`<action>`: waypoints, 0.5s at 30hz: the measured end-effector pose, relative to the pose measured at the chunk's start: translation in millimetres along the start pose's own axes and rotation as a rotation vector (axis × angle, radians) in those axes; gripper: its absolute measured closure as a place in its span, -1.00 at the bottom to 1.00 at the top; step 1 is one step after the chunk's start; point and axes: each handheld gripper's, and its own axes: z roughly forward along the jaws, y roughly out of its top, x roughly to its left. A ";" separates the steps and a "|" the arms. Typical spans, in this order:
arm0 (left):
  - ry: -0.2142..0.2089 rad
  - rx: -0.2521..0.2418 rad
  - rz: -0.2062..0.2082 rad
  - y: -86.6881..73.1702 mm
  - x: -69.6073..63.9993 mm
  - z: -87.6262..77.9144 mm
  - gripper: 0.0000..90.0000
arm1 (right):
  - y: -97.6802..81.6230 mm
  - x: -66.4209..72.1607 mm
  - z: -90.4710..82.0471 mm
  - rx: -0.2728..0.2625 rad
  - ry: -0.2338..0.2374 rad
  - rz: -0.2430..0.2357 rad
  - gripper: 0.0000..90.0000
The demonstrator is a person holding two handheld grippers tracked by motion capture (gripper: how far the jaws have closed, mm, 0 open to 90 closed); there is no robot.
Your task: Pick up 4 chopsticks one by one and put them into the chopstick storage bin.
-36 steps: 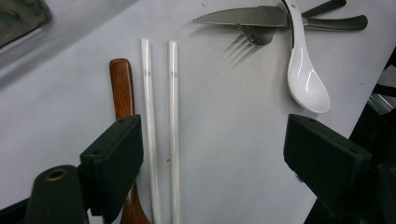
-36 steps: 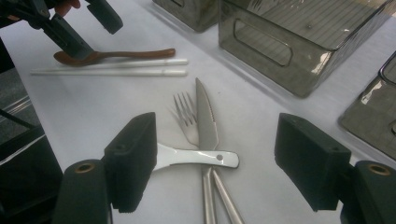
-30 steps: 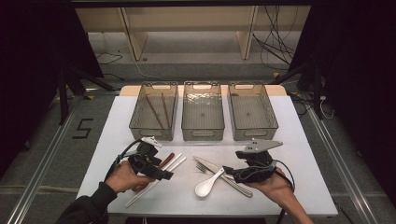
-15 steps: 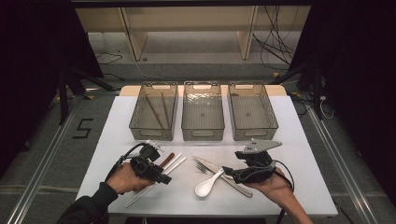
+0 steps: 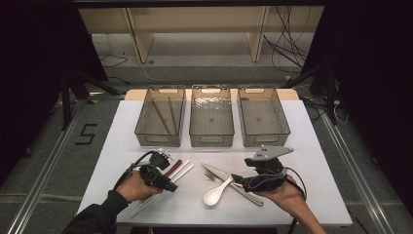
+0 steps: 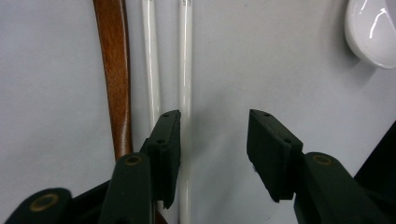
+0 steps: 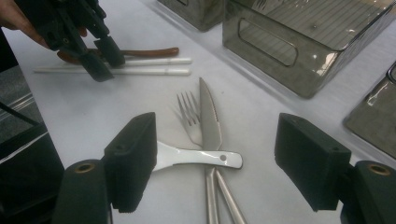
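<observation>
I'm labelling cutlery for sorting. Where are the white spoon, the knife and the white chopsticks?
white spoon [image 5: 213, 197], high view, on its bowl.
knife [image 7: 208, 119], right gripper view, on the middle of its blade.
white chopsticks [image 6: 185, 70], left gripper view, on the shaft of the right-hand stick.

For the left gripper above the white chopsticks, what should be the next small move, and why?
Probably shift the left gripper slightly sideways toward the chopsticks, then lower it and finish closing. Its jaws have just been closing, yet nothing is gripped: one white chopstick passes by the inner edge of one jaw, the other white chopstick lies outside it, beside the brown wooden piece. Centring first should prevent pushing them away.
</observation>
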 end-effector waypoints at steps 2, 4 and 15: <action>0.009 0.003 -0.001 0.1 0.4 0.5 0.23 | 0.0 0.0 -0.1 0.000 0.000 0.000 -0.32; 0.011 0.003 -0.005 -0.1 0.6 1.1 0.27 | 0.0 -0.1 -0.1 0.000 0.002 -0.001 -0.32; 0.032 0.043 0.011 0.1 -0.9 5.6 0.46 | 0.1 0.1 0.4 0.001 0.003 -0.001 -0.31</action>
